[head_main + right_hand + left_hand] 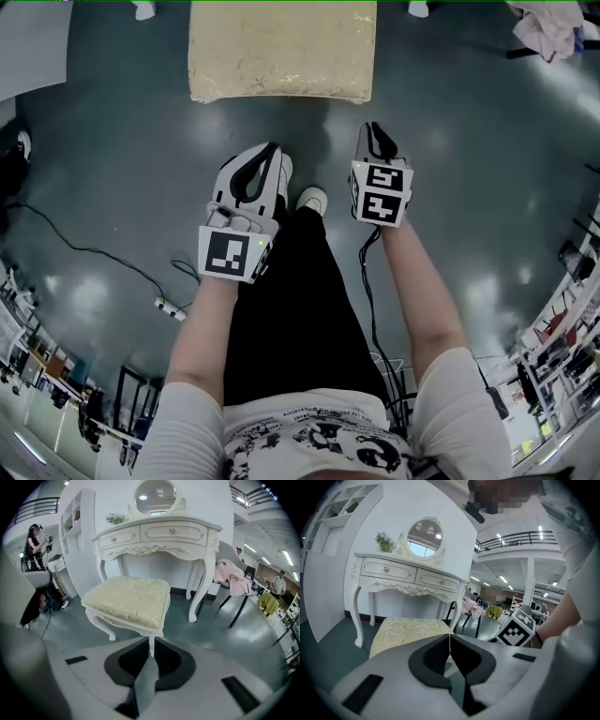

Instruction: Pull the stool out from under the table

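Observation:
The stool (281,52), white with a cream cushion, stands on the grey floor ahead of me, apart from both grippers. In the right gripper view the stool (129,599) sits in front of the white dressing table (159,536), out from beneath it. The left gripper view has the stool (408,627) low before the dressing table (408,576). My left gripper (272,150) hangs in the air short of the stool, tips together (450,637), nothing held. My right gripper (373,128) is level with it, jaws drawn almost together (151,644), with only the far stool leg showing through the slit.
A black chair draped with pink cloth (232,581) stands right of the table. A cable (94,253) and a power strip (169,307) lie on the floor at my left. My shoe (312,199) is just short of the stool. A person (35,541) stands far left.

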A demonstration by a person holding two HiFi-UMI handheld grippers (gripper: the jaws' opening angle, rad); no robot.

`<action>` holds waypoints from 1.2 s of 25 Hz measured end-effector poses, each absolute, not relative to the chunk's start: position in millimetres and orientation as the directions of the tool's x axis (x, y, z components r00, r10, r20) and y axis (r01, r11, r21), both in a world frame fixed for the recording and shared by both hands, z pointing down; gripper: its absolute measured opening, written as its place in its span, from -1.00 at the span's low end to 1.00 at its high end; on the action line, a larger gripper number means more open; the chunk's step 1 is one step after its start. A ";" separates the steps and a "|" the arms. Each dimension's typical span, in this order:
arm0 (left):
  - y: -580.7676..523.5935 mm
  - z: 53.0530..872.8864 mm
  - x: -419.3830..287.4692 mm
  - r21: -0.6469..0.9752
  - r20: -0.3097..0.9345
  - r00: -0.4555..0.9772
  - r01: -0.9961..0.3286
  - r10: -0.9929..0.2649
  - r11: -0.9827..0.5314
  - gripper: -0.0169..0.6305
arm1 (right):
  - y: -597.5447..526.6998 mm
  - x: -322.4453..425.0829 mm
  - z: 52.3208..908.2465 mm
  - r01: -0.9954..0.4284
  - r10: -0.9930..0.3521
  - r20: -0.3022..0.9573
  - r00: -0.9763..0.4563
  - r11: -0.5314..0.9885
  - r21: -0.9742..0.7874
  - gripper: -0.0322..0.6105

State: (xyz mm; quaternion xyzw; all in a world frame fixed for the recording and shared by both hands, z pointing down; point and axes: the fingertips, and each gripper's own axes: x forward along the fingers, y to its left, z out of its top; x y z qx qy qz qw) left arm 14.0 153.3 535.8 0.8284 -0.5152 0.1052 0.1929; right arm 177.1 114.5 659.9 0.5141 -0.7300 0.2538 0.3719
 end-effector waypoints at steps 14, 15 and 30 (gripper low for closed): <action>68.8 335.0 -30.2 0.148 0.274 0.441 -0.897 -0.855 -0.416 -0.88 | 62.1 118.3 374.9 -0.910 -0.751 0.590 -0.296 0.409 0.064 -0.85; 58.8 316.4 -33.4 0.144 0.257 0.443 -0.896 -0.859 -0.419 -0.88 | 52.1 112.7 353.7 -0.909 -0.765 0.567 -0.305 0.411 0.065 -0.85; -8.8 96.6 -61.5 -0.011 0.099 0.482 -0.874 -0.870 -0.486 -0.88 | -30.5 95.2 97.0 -0.949 -0.921 0.242 -0.304 0.315 0.010 -0.85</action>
